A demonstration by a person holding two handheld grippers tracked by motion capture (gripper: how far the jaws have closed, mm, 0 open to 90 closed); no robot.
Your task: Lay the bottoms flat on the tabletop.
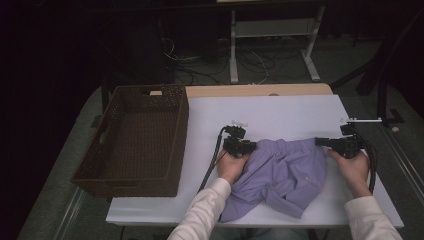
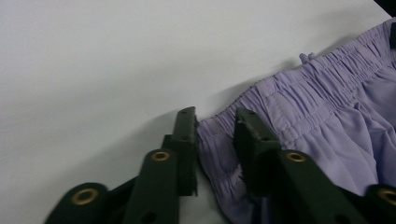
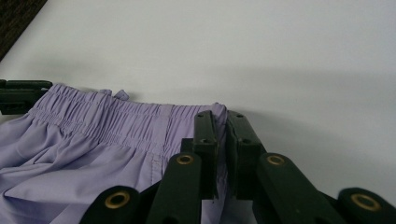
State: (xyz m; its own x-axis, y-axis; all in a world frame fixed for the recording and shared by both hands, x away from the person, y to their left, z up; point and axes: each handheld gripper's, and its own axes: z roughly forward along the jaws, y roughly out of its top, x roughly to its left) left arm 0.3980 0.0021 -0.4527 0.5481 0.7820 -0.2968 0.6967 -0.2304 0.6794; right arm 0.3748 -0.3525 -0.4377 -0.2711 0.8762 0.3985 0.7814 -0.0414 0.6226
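Your left gripper (image 1: pixel 248 146) sits at the left end of the waistband of the purple shorts (image 1: pixel 282 172), which lie crumpled on the white table (image 1: pixel 280 112), near its front edge and to the right of the brown wicker basket (image 1: pixel 131 140). In the left gripper view, the left gripper (image 2: pixel 216 122) has its jaws apart, with the gathered elastic waistband (image 2: pixel 299 91) lying between them; the left jaw rests just beside the fabric edge, and the right jaw lies over the cloth. The jaws are not pressed together on it.

Your right gripper (image 1: pixel 321 142) is at the right end of the same waistband. In the right gripper view, the right gripper (image 3: pixel 220 122) has its jaws nearly together, pinching the corner of the waistband (image 3: pixel 116 116) where the cloth ends; a small fold of fabric pokes up between the tips. Farther along that view, the other gripper's black jaw shows at the left edge against the elastic.

Your hands hold both grippers low, at table level, well apart, with the waistband stretched between them. The legs of the shorts trail toward you in loose folds. The basket stands at the table's left side, apart from the shorts.
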